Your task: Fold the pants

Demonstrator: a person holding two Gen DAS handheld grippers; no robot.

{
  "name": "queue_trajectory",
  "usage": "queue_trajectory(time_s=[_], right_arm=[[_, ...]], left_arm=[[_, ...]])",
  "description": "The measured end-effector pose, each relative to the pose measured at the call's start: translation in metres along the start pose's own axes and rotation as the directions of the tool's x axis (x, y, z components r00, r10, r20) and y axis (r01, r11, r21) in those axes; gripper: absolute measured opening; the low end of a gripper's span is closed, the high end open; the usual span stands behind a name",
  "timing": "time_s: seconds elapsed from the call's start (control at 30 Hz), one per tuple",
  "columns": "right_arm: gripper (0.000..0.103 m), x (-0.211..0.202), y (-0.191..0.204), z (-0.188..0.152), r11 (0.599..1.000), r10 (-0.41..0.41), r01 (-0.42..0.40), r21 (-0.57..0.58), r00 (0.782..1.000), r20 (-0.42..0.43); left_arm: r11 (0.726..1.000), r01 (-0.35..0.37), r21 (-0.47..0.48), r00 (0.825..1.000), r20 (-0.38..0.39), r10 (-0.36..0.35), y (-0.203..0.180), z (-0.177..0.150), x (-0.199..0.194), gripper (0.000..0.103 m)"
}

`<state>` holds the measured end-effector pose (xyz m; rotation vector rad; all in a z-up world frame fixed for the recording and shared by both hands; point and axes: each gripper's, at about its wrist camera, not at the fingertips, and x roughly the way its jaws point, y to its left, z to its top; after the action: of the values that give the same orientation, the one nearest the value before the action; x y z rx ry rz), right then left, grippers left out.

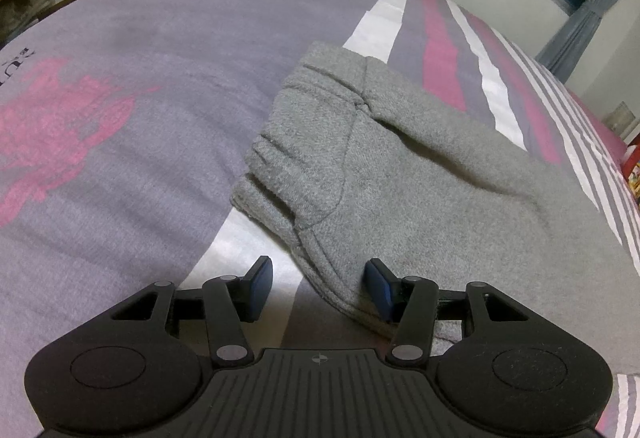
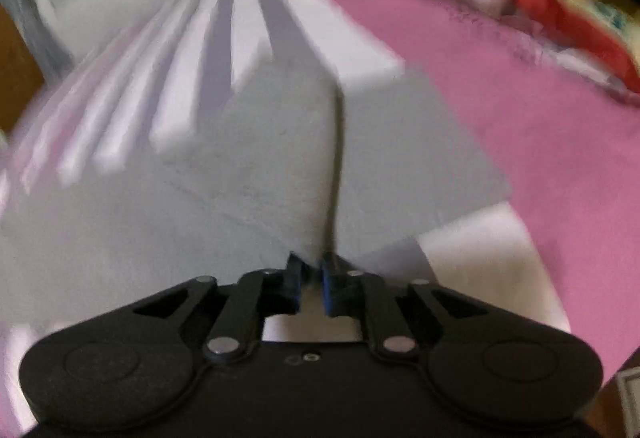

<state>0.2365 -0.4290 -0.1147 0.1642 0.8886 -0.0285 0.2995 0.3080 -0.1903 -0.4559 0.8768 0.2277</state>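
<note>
On the bed, gray pants lying long toward the far right; left tongs wide at their near edge, right tongs pinching pants.

Striped bedspread, grey pants on it

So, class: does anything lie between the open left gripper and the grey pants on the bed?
Nothing visible does. The left gripper is open right at the edge of the grey pants, with only bedspread beneath.
</note>
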Motion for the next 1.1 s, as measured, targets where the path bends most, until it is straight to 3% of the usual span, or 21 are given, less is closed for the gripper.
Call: queue_trajectory(time_s=[0.03, 0.07, 0.17, 0.27, 0.33, 0.4, 0.43, 0.47, 0.5, 0.53, 0.57, 0.6, 0.63, 0.67, 0.7, 0.77, 0.8, 0.93, 1.03, 1.1], right_arm=[[0.026, -0.008, 0.007, -0.002, 0.997, -0.017, 0.019, -0.072, 0.999, 0.031], [0.038, -0.016, 0.014, -0.004, 0.99, -0.036, 0.045, -0.134, 0.997, 0.073], [0.038, -0.035, 0.04, -0.006, 0.942, -0.021, 0.087, -0.325, 0.979, 0.201], [0.037, -0.02, 0.062, 0.0, 0.87, -0.031, 0.123, -0.478, 0.98, 0.195], [0.037, 0.004, 0.081, 0.0, 0.778, -0.077, 0.161, -0.607, 0.984, 0.162], [0.043, 0.032, 0.097, -0.009, 0.647, -0.188, 0.242, -0.723, 0.97, 0.156], [0.042, 0.041, 0.104, -0.015, 0.559, -0.224, 0.285, -0.779, 0.956, 0.189], [0.032, 0.043, 0.11, -0.018, 0.503, -0.22, 0.311, -0.806, 0.948, 0.228], [0.002, 0.039, 0.112, -0.015, 0.506, -0.213, 0.322, -0.8, 0.945, 0.246], [0.006, 0.032, 0.109, -0.004, 0.567, -0.202, 0.327, -0.756, 0.945, 0.258], [0.005, 0.019, 0.101, 0.009, 0.652, -0.175, 0.328, -0.683, 0.942, 0.285], [0.005, 0.0, 0.087, 0.027, 0.77, -0.147, 0.313, -0.556, 0.935, 0.322], [0.005, -0.015, 0.07, 0.04, 0.853, -0.131, 0.288, -0.436, 0.926, 0.355], [0.005, -0.029, 0.048, 0.049, 0.921, -0.116, 0.246, -0.302, 0.913, 0.39], [0.005, -0.045, 0.016, 0.052, 0.98, -0.087, 0.154, -0.128, 0.902, 0.423], [0.005, -0.052, -0.037, 0.042, 0.994, -0.046, -0.006, 0.112, 0.889, 0.456], [0.005, -0.049, -0.054, 0.031, 0.984, -0.048, -0.035, 0.176, 0.893, 0.447], [0.005, 0.002, -0.09, -0.006, 0.962, -0.052, -0.02, 0.271, 0.965, 0.257], [0.005, 0.011, -0.102, -0.017, 0.918, -0.005, -0.096, 0.386, 0.967, 0.254], [0.005, 0.002, -0.1, -0.013, 0.908, -0.001, -0.116, 0.402, 0.96, 0.28]], left_arm=[[1.0, -0.001, 0.0, 1.0, 0.0, 0.001, 0.0, 0.0, 0.0, 0.052], [1.0, -0.003, -0.001, 1.0, 0.001, 0.003, 0.0, 0.001, 0.0, 0.052], [1.0, -0.006, -0.005, 1.0, 0.002, 0.006, 0.0, 0.001, 0.001, 0.052], [1.0, -0.009, -0.005, 1.0, 0.002, 0.009, -0.001, 0.001, 0.001, 0.052], [1.0, -0.009, -0.006, 1.0, 0.002, 0.009, -0.001, 0.001, 0.001, 0.052], [1.0, -0.009, -0.006, 1.0, 0.002, 0.009, -0.001, 0.001, 0.002, 0.052], [1.0, -0.009, -0.006, 1.0, 0.003, 0.009, -0.001, 0.001, 0.002, 0.052], [1.0, -0.008, -0.006, 1.0, 0.004, 0.008, -0.001, 0.001, 0.002, 0.052], [1.0, -0.008, -0.005, 1.0, 0.005, 0.008, -0.001, 0.001, 0.002, 0.052], [1.0, -0.007, -0.004, 1.0, 0.007, 0.007, -0.001, 0.0, 0.002, 0.052], [1.0, -0.005, -0.006, 1.0, 0.009, 0.005, -0.001, -0.001, 0.002, 0.052], [1.0, -0.003, -0.006, 1.0, 0.011, 0.003, 0.0, -0.001, 0.002, 0.052], [1.0, -0.003, -0.007, 1.0, 0.013, 0.003, 0.0, -0.002, 0.002, 0.052], [1.0, -0.002, -0.009, 1.0, 0.015, 0.002, 0.0, -0.003, 0.001, 0.052], [1.0, 0.0, -0.011, 1.0, 0.017, 0.0, 0.001, -0.004, 0.001, 0.052], [1.0, 0.002, -0.011, 1.0, 0.019, -0.002, 0.001, -0.006, 0.0, 0.052], [1.0, 0.004, -0.012, 1.0, 0.018, -0.004, 0.002, -0.006, 0.0, 0.052], [1.0, 0.003, -0.007, 1.0, 0.006, -0.003, 0.002, -0.004, -0.001, 0.052], [1.0, -0.002, -0.007, 1.0, 0.004, 0.002, 0.001, -0.003, -0.001, 0.053], [1.0, -0.003, -0.01, 1.0, 0.01, 0.003, 0.001, -0.003, -0.002, 0.053]])
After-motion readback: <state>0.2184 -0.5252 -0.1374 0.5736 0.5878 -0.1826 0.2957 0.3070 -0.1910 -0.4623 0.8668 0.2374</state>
